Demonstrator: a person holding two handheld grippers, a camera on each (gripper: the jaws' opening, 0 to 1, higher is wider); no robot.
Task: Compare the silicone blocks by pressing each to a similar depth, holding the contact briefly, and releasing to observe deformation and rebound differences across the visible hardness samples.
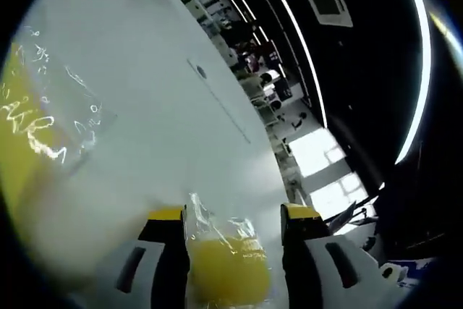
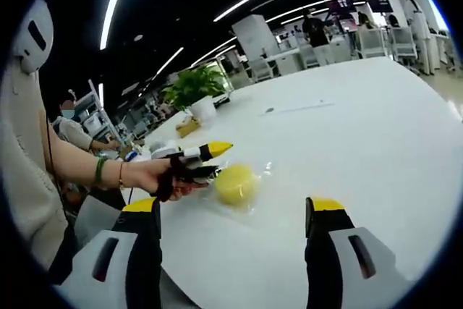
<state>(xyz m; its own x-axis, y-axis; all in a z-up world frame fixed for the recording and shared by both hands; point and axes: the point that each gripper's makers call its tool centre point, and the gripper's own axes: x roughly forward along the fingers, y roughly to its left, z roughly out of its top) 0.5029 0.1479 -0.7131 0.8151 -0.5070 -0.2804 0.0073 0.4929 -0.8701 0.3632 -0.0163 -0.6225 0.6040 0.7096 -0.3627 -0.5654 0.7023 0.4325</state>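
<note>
The person is working at a long white table in a big open office with strip lights overhead. The left gripper is holding a yellow block wrapped in a clear bag; the block is sitting between the two yellow-tipped jaws, which are closed in against its sides, with the crinkled top of the bag poking up between them. In the right gripper view, that same left gripper is coming in from the left, gripped in the person's hand, its yellow tips pinching the block just above the tabletop. The bag is spreading out around the block and touching the table.

A second yellow block, also in shiny clear wrap, is lying on the table at the far left of the left gripper view, blurred and well apart from the held one.

The right gripper is hanging wide open with nothing between its jaws, pointing toward the block but apart from it.

A potted plant is standing further down the table, and a few people are sitting or standing in the background.
</note>
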